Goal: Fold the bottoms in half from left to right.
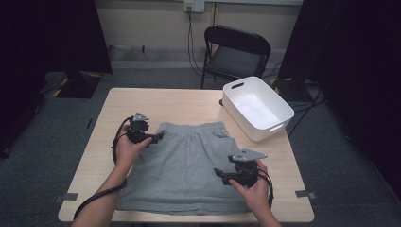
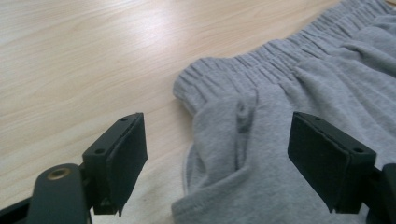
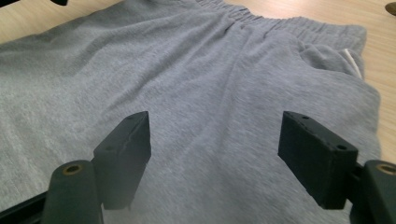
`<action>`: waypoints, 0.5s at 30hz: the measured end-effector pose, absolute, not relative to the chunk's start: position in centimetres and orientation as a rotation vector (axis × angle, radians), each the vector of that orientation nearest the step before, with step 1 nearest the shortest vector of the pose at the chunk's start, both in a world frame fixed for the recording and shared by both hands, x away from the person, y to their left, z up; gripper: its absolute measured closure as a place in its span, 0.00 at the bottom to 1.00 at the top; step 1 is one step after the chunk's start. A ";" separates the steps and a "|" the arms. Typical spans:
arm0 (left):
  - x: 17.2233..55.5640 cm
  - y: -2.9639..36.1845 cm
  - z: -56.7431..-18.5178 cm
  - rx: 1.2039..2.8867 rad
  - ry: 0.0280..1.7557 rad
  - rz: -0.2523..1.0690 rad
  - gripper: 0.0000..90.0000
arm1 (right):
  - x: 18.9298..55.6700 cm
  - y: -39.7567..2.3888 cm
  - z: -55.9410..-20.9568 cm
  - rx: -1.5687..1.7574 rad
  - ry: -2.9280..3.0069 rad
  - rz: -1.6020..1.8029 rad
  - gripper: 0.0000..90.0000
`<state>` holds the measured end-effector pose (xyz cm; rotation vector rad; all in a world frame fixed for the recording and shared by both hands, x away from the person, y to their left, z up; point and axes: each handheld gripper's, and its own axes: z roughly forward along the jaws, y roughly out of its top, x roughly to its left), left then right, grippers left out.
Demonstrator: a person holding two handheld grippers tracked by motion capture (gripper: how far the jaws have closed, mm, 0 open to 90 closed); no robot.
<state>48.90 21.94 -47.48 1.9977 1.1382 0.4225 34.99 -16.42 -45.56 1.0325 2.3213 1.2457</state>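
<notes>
Soft grey jersey shorts point(image 1: 189, 165) lie flat on the pale wood-grain table point(image 1: 142, 101), ribbed elastic waistband toward the far edge. The left gripper point(image 1: 160, 136) hovers at the waistband's corner, its 2 black jaws apart and empty. The right gripper point(image 1: 218, 172) hangs over the smooth fabric, jaws likewise spread. A glossy white rectangular bin point(image 1: 257, 108) sits just beyond.

bare table point(image 1: 142, 101) left, white bin point(image 1: 257, 108) right
</notes>
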 end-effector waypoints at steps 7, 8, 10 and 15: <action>50.0 21.8 -48.0 2.017 1.143 0.431 0.26 | 34.9 -15.1 -45.6 1.001 2.342 1.266 0.30; 50.1 21.6 -48.1 2.019 1.139 0.428 0.27 | 34.9 -14.9 -45.6 1.001 2.343 1.267 0.30; 50.3 21.4 -48.2 2.027 1.136 0.425 0.27 | 34.9 -14.4 -45.5 0.990 2.351 1.276 0.30; 50.5 21.4 -48.6 2.026 1.134 0.416 0.31 | 34.8 -13.1 -45.4 0.966 2.373 1.270 0.30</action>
